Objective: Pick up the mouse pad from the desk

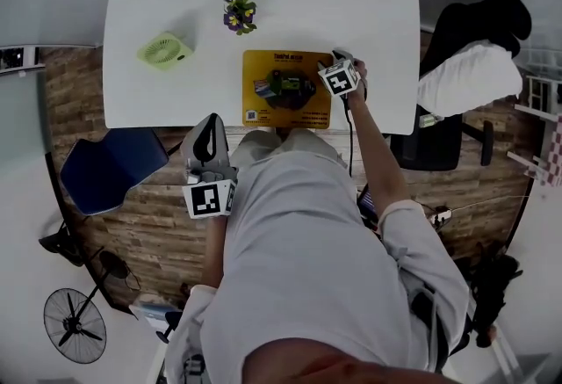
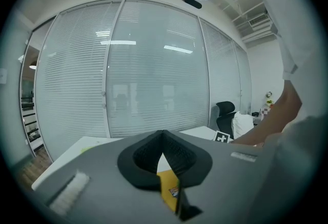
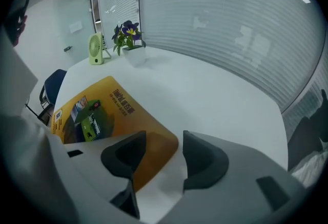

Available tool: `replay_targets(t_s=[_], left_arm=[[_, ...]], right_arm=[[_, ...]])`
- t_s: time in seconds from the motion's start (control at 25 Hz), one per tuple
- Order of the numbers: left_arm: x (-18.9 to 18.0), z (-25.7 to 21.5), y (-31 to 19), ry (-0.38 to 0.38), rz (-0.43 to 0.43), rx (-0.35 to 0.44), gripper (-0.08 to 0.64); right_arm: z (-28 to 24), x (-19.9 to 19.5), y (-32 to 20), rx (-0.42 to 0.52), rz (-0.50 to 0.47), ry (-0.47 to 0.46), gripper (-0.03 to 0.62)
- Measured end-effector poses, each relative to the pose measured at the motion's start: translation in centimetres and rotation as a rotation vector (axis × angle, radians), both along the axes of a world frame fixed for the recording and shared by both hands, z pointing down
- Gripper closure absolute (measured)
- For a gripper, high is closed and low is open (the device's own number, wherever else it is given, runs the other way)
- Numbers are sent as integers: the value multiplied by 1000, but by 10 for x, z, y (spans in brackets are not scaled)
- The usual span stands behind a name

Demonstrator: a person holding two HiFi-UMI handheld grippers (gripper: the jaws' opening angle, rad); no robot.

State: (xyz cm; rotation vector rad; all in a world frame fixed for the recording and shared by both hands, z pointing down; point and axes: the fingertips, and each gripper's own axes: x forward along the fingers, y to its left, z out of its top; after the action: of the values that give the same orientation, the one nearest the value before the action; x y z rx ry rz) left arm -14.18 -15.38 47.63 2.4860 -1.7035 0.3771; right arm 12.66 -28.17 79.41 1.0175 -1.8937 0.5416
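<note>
My right gripper, jaws spread and empty, hangs over the far right corner of the yellow mouse pad, which lies flat on the white desk. One jaw is above the pad and the other is beside its edge. My left gripper, pressed together, is well short of the pad, so the right one is nearer.

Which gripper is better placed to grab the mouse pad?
Right. The right gripper hovers over a corner of the yellow mouse pad, jaws open. The left gripper sits back at the near edge of the desk, jaws together, off the pad.
</note>
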Motion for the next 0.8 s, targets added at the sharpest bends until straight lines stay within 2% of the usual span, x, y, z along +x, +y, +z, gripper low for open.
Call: replay_targets(t_s=[0.16, 0.32, 0.52, 0.64, 0.8], left_arm=[[-3, 2, 0, 9, -5, -2, 569], [-5, 3, -1, 14, -14, -1, 570], [-10, 3, 1, 17, -24, 2, 569], [-13, 3, 3, 16, -28, 5, 569], [-18, 4, 6, 19, -36, 0, 571]], right_arm=[[0, -1, -2, -25, -23, -13, 365], [2, -5, -1, -64, -22, -51, 408], [2, -3, 0, -67, -39, -78, 417], [5, -3, 0, -62, -95, -45, 394], [6, -1, -1, -81, -62, -90, 391]])
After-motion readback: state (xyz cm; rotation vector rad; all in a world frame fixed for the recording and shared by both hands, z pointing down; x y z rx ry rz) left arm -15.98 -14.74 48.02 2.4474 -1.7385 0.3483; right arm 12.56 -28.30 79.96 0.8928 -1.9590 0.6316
